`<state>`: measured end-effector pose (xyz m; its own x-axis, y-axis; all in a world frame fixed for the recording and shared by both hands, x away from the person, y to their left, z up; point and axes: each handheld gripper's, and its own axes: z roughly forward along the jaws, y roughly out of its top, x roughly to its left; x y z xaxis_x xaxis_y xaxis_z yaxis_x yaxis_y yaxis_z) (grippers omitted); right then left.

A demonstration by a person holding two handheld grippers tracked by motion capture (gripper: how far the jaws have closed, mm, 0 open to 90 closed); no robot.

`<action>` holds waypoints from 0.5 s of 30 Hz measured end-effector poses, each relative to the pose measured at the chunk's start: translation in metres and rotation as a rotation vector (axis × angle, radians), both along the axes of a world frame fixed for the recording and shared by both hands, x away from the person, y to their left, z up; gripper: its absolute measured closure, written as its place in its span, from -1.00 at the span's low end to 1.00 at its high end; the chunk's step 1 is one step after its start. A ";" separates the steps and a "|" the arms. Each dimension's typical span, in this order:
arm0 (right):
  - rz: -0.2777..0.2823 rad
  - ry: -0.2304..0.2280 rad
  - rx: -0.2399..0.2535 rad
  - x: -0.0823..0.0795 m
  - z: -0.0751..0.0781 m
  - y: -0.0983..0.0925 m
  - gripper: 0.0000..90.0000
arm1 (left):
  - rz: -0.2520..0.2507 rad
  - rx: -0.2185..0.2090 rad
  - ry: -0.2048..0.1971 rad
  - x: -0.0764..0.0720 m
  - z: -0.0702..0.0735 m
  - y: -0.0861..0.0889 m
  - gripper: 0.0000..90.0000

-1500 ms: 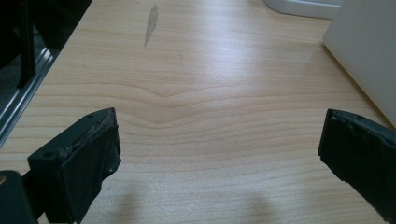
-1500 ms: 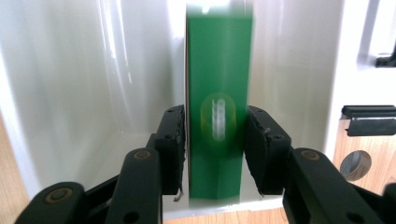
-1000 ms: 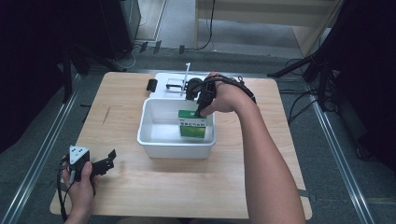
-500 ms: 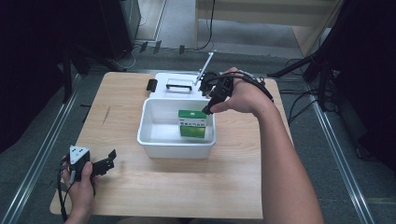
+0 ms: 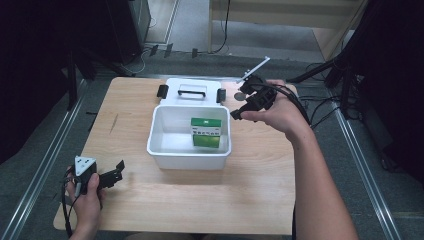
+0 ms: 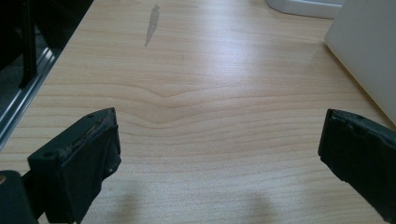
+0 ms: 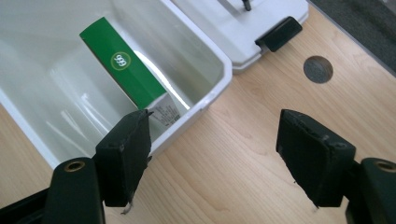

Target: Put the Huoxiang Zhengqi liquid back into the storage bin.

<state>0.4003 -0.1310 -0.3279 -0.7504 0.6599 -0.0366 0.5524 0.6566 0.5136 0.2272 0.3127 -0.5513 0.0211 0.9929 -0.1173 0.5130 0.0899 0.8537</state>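
Light wooden table [image 5: 150, 210], white plastic bin [image 5: 165, 150] at centre, both grippers empty

We see pale wood with wavy grain and one grey streak [image 6: 152, 23] near the left edge; a round grey plug [image 7: 318, 69] sits in the top beside the bin. Metal rails [image 5: 40, 165] flank the table over grey flooring, with dark stands and cables behind. The bin is smooth, glossy and rectangular, its lid [image 5: 192, 92] lying flat just behind with black latches [image 5: 162, 91] and a handle. A green carton [image 5: 206, 133] stands inside, leaning near the right wall. We note the right gripper [image 5: 239, 112] held above the bin's right rim, jaws spread, nothing between them. The left gripper [image 5: 116, 173] rests low at the near left corner, jaws wide apart over bare wood
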 end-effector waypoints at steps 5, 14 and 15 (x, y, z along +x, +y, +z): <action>-0.120 0.007 0.054 -0.006 -0.007 -0.020 -0.52 | 0.000 0.001 -0.001 0.000 0.000 0.000 -1.00; -0.159 -0.068 0.181 -0.023 -0.024 -0.051 -0.74 | -0.003 0.002 0.001 0.000 0.000 0.000 -1.00; -0.170 -0.075 0.189 -0.025 -0.026 -0.053 -0.79 | -0.002 0.001 0.001 0.000 0.000 0.000 -1.00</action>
<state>0.3748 -0.1843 -0.3535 -0.6277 0.7770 0.0479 0.6022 0.4457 0.6623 0.2267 0.3122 -0.5513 0.0233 0.9930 -0.1159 0.5136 0.0875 0.8536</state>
